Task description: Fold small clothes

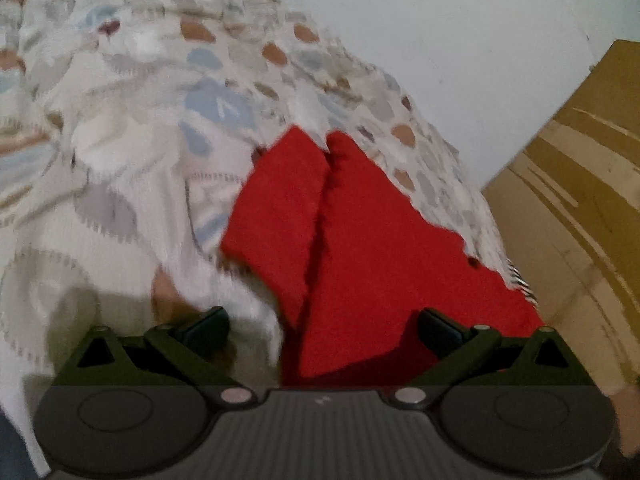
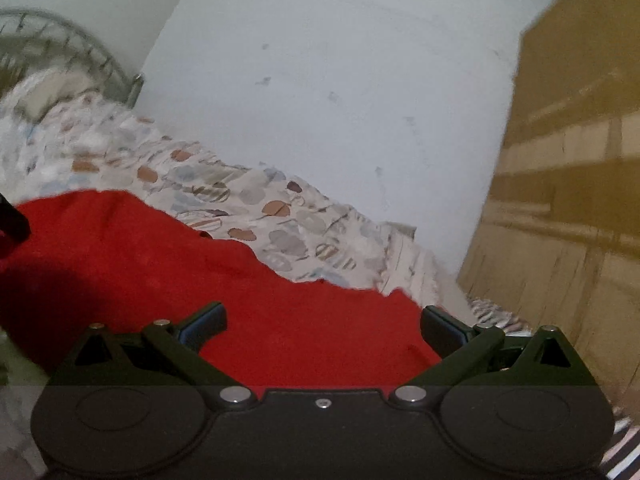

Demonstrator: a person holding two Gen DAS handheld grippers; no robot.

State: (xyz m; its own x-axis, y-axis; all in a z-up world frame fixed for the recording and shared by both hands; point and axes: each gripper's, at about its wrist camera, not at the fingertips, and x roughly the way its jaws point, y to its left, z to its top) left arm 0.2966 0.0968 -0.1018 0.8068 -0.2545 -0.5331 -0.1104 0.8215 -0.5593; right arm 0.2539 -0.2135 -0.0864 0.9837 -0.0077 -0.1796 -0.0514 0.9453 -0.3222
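Note:
A red garment (image 1: 352,248) lies on a bed with a patterned sheet (image 1: 140,120). In the left wrist view it shows two flaps meeting along a dark seam down the middle. My left gripper (image 1: 323,326) is open, its jaws wide apart just above the near edge of the red cloth, holding nothing. In the right wrist view the red garment (image 2: 180,272) spreads flat across the bed. My right gripper (image 2: 323,326) is open over its near edge and empty. A dark piece at the left edge of the right wrist view (image 2: 12,220) looks like the other gripper.
A pale wall (image 2: 340,100) runs behind the bed. A wooden wardrobe (image 2: 568,200) stands at the right, close to the bed's end. A metal bed frame (image 2: 80,52) shows at the far left. A striped cloth (image 2: 496,316) lies near the garment's right edge.

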